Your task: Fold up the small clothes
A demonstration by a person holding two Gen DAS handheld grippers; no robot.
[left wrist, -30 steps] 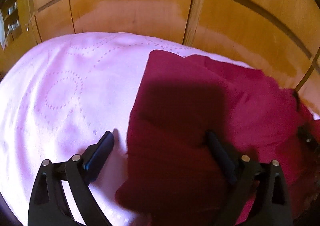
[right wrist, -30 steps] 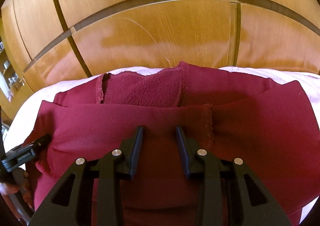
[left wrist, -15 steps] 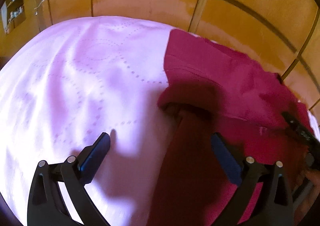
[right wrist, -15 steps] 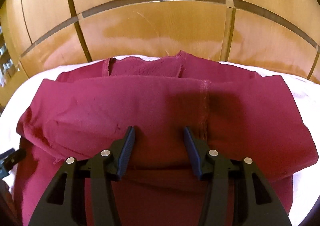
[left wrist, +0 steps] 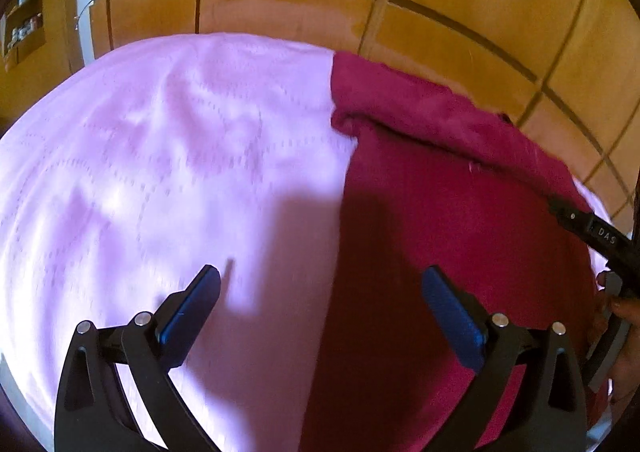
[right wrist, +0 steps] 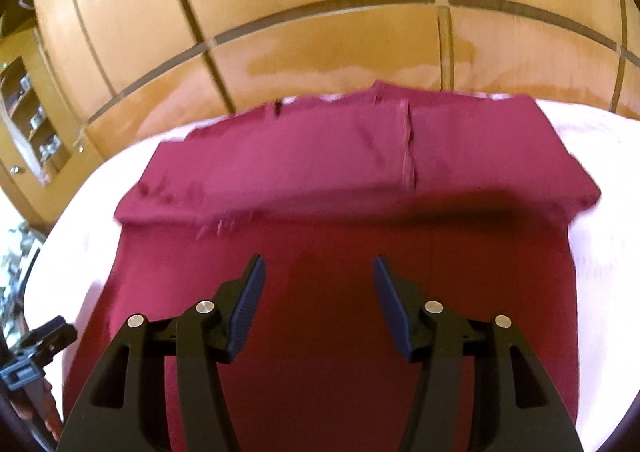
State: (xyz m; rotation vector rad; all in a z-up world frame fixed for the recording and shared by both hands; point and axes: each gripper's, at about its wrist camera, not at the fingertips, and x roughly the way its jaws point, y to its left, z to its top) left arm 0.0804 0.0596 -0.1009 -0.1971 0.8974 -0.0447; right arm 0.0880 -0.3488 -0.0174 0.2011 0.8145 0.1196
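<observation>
A dark red garment [right wrist: 360,179] lies on the pale pink bedspread [left wrist: 160,155], its far part folded over toward me into a band with a raw lower edge. My right gripper [right wrist: 318,272] is open and empty, above the near flat part of the garment. My left gripper [left wrist: 320,284] is wide open and empty, straddling the garment's left edge [left wrist: 440,211], one finger over the bedspread and one over the cloth. The right gripper's finger [left wrist: 592,232] shows at the right of the left wrist view; the left gripper's finger [right wrist: 40,340] shows at the lower left of the right wrist view.
Wooden wardrobe panels [right wrist: 320,31] stand right behind the bed. An open shelf with small items [right wrist: 32,119] is at the far left. The bedspread extends wide to the left of the garment and a strip [right wrist: 600,252] shows on its right.
Both grippers have pulled back and up from the garment. The right gripper has opened wider. The folded top band now lies flat across the garment.
</observation>
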